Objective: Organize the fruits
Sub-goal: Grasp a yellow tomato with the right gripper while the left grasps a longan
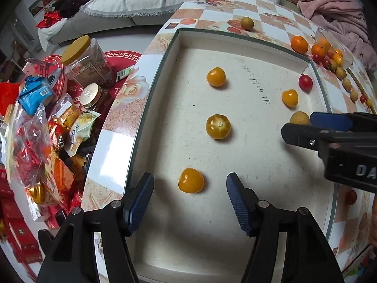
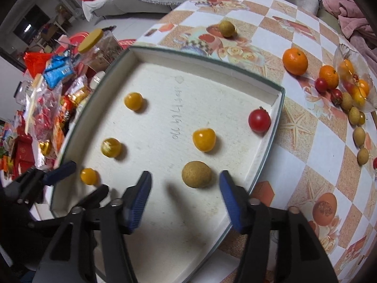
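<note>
Fruit sorting looks roughly half done: the shallow white cardboard tray [image 2: 271,89] on the tiled-pattern tabletop [image 2: 306,155] already holds four small yellow-orange berries, one red cherry tomato [image 2: 259,120] near its far right corner and a tan rough-skinned longan [image 2: 196,174]. The left gripper [image 1: 190,189] has its fingers open around the nearest yellow berry [image 1: 190,180], pads clear of it. The right gripper [image 2: 185,189] likewise stands open with the longan between its fingers, untouched and resting on the tray floor. Left outside are two oranges, more tomatoes and longans beside a clear plastic bowl [image 2: 353,54], plus one stray longan [image 2: 227,28] beyond the tray. Snack packets and jars crowd the floor to the left, well apart; nothing blocks the reach.
</note>
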Available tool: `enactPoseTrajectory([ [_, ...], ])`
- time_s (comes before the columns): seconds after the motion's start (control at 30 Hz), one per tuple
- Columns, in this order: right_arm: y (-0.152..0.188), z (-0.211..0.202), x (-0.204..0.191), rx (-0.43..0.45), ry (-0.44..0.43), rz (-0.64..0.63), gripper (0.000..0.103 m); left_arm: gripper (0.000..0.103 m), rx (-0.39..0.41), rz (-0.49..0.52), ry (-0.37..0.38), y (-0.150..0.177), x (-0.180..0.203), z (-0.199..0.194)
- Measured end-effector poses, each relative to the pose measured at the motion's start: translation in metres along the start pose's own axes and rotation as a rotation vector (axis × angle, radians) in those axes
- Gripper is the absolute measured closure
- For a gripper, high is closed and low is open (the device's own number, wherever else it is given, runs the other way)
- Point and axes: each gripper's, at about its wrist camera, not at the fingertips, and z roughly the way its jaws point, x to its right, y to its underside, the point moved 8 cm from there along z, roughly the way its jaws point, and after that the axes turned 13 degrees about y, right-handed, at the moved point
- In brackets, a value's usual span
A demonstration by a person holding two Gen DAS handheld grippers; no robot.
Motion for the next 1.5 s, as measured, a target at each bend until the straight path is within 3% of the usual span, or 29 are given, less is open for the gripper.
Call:
enactPoseTrajectory([
  [0.07, -0.004, -0.008, 0.003, 0.026, 0.003, 0.015, 0.019, 0.037, -0.004, -0.002, -0.002, 0.000, 0.000, 0.000],
  [0.43, 0.006, -0.027, 0.067, 0.045, 0.038, 0.190, 0.018, 0.037, -0.007, 0.067, 0.011, -0.017, 0.031, -0.002],
  [0.87, 0.073, -0.024, 0.205, -0.016, 0.161, 0.443, 0.018, 0.037, -0.009, 0.232, 0.116, -0.051, 0.142, 0.006],
  [1.1, 0.089, -0.026, 0.281, -0.017, 0.198, 0.590, 0.018, 0.037, -0.010, 0.314, 0.178, -0.073, 0.217, 0.021],
  [1.5, 0.086, -0.017, 0.371, 0.003, 0.211, 0.715, 0.018, 0.037, -0.052, 0.267, 0.238, -0.103, 0.306, 0.076],
])
